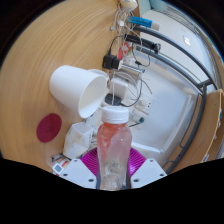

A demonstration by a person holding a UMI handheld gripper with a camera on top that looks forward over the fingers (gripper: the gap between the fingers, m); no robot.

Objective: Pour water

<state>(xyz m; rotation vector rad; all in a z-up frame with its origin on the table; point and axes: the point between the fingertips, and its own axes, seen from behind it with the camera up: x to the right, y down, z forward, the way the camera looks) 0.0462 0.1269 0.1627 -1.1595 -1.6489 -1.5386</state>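
Bottle (pixel 114 150) upright between the two fingers, clear plastic with a white cap, pinkish through its body from the pads behind it. Pinched at its lower half by the gripper (pixel 113 172), pink pads (pixel 92 163) pressed against both sides, no gap showing at either side. Cap pointing up and away from the fingers, closed on the neck. Water level inside not readable.

Just beyond the bottle and a little to the left, white cup (pixel 80 90), tipped on its side, open mouth turned toward the bottle's cap and close to it. Whether cup and cap touch, impossible to tell. Cup resting on wooden table (pixel 40 60), light grain running across.

Left of the fingers, flat on the wood, round dark red disc (pixel 49 127), apart from the cup and the bottle. Next to the bottle's left side, low down, pale crumpled object (pixel 78 142), too unclear to name.

Right of the bottle, white surface (pixel 175 100) with a dark curved frame along its far edge. Farther back, past the cup, tangle of thin wires (pixel 125 55) and small bits of equipment, among them something blue (pixel 140 22), too small to make out.
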